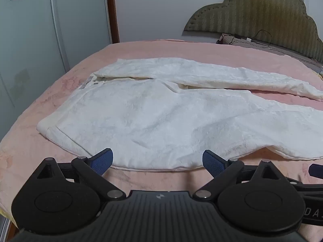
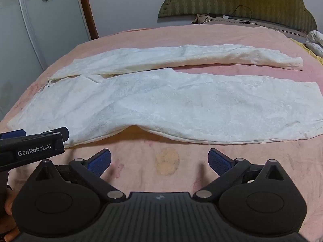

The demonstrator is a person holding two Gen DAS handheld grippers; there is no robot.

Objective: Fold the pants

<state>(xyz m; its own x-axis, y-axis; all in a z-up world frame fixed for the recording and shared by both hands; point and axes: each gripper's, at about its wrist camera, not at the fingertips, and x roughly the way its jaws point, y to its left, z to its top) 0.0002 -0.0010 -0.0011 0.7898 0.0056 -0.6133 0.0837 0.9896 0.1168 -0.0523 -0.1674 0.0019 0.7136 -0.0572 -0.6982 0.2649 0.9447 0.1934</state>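
Observation:
White pants [image 1: 153, 117] lie spread flat on a pink bed cover [image 1: 26, 155], waist at the left, both legs running to the right. They also show in the right wrist view [image 2: 181, 109], with the far leg [image 2: 201, 56] apart from the near leg. My left gripper [image 1: 157, 162] is open and empty, just short of the near edge of the pants by the waist. My right gripper [image 2: 159, 162] is open and empty over bare cover, a little short of the near leg. The left gripper shows from the side at the left of the right wrist view [image 2: 34, 141].
A green padded headboard [image 2: 242, 0] stands at the far right end of the bed, with a pillow and a black cable [image 2: 232, 17] in front of it. A wardrobe with flower decals [image 1: 26, 40] stands beyond the left bed edge. A yellowish stain [image 2: 167, 162] marks the cover.

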